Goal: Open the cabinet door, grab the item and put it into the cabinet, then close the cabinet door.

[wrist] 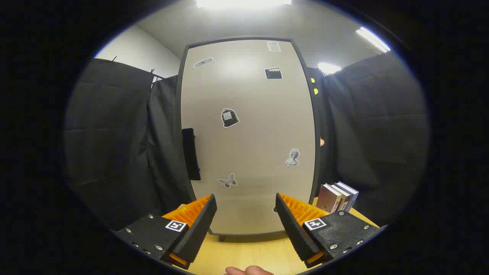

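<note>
Your gripper (246, 214) is spread wide with nothing in it, squared up to the shut cabinet door (248, 133); handle (191, 154) sits ahead-left, books (338, 196) beside the cabinet on the worktop (248, 254)

- Gripper (246, 214): two wedge-shaped fingers (198, 229) with ribbed inner faces, standing apart with nothing between them.
- Flat mounts behind them, silver screws dotted along them.
- A square black-and-white marker (175, 225) on each mount.
- A bare fingertip (248, 270) peeks in below.
</note>
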Motion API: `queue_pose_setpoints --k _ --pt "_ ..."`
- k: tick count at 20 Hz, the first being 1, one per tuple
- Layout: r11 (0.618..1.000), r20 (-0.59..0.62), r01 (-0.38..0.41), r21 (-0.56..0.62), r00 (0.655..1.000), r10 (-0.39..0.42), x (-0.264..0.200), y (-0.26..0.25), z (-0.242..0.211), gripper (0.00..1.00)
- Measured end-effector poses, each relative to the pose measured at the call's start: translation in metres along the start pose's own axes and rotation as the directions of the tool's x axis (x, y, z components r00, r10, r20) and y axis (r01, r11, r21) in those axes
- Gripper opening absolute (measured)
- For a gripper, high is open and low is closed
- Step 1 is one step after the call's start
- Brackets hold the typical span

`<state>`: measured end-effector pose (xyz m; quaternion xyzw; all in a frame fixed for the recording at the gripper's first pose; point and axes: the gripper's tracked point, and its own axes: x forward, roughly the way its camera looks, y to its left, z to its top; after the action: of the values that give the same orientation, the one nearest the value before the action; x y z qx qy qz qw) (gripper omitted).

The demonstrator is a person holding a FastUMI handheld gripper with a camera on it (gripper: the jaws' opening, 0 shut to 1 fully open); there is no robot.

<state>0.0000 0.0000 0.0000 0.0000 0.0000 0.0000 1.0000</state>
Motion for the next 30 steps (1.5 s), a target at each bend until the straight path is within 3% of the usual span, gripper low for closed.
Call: queue_pose_setpoints --k 18,30 --pt "0.998 -0.019 -0.048 0.048 0.999 0.049 0.011 0.006 0.001 0.95" --pt "0.998 -0.007 -0.070 -0.010 0.998 0.069 0.021 0.017 0.006 0.95"
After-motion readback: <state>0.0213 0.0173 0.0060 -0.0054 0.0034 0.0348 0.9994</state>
